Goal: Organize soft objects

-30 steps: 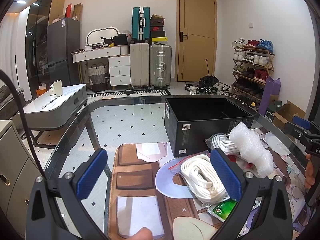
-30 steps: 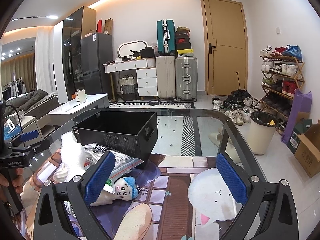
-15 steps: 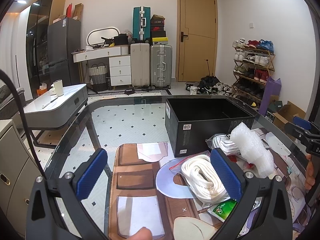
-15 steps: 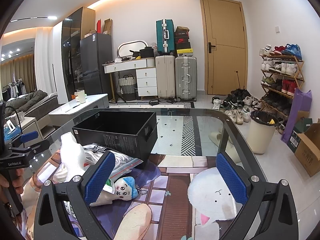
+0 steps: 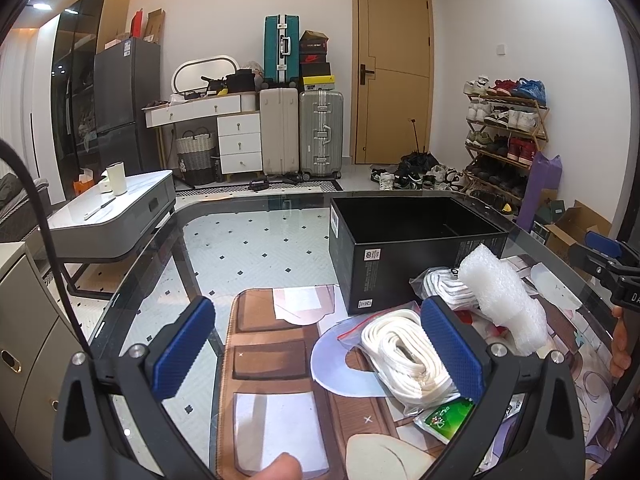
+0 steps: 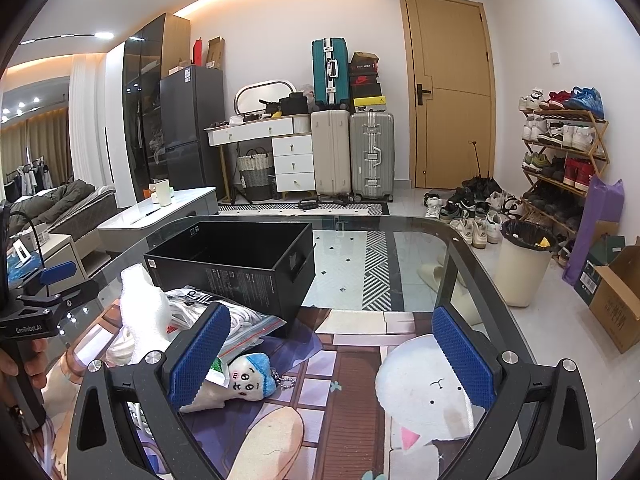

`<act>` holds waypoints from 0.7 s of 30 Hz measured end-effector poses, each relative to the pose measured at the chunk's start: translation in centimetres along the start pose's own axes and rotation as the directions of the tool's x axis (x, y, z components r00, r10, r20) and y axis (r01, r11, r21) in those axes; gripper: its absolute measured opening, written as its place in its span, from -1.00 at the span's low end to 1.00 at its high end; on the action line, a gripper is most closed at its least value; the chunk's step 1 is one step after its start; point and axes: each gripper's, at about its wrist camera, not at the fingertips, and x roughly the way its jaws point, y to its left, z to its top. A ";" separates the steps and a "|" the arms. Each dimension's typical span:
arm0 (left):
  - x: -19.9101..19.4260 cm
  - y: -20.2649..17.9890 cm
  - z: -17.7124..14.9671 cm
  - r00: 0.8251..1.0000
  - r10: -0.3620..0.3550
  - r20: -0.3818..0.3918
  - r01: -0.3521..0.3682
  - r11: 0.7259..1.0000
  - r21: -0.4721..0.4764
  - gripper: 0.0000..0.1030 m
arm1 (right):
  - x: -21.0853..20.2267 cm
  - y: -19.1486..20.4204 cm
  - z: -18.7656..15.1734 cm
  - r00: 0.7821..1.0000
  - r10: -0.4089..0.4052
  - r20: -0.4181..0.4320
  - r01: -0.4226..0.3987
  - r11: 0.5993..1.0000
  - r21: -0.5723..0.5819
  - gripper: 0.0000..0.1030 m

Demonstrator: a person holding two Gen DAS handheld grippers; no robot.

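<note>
On the glass table stands an open black box (image 5: 416,256) (image 6: 240,264), nothing visible inside it. In front of it lie a bagged coil of white rope (image 5: 400,356), a second bag of white cord (image 5: 440,284) (image 6: 224,312), a roll of white bubble wrap (image 5: 504,296) (image 6: 144,312), a green packet (image 5: 444,416) and a small blue-capped plush keychain (image 6: 248,378). My left gripper (image 5: 316,356) hangs open above the printed mat, left of the rope bag. My right gripper (image 6: 328,356) is open too, with the plush by its left finger.
A printed mat (image 5: 272,360) (image 6: 352,384) covers the near part of the glass table (image 5: 256,240). The room behind holds suitcases (image 5: 300,136), a shoe rack (image 5: 504,132), a low white table (image 5: 116,216), a bin (image 6: 524,264) and a cardboard box (image 6: 616,304).
</note>
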 end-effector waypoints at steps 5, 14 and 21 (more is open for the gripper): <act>0.0 0.0 0.0 1.000 0.000 0.001 0.000 1.000 0.000 1.00 | 0.0 0.0 0.0 1.000 0.000 -0.001 0.000 1.000 -0.001 0.99; 0.1 0.0 0.1 1.000 -0.013 -0.012 0.012 1.000 -0.012 1.00 | 0.4 0.0 -0.2 1.000 0.009 -0.017 -0.008 1.000 0.005 0.99; 0.1 0.0 0.3 0.999 -0.014 -0.044 0.014 1.000 0.002 1.00 | 0.7 0.2 0.1 0.998 0.040 -0.041 -0.039 0.999 0.019 0.99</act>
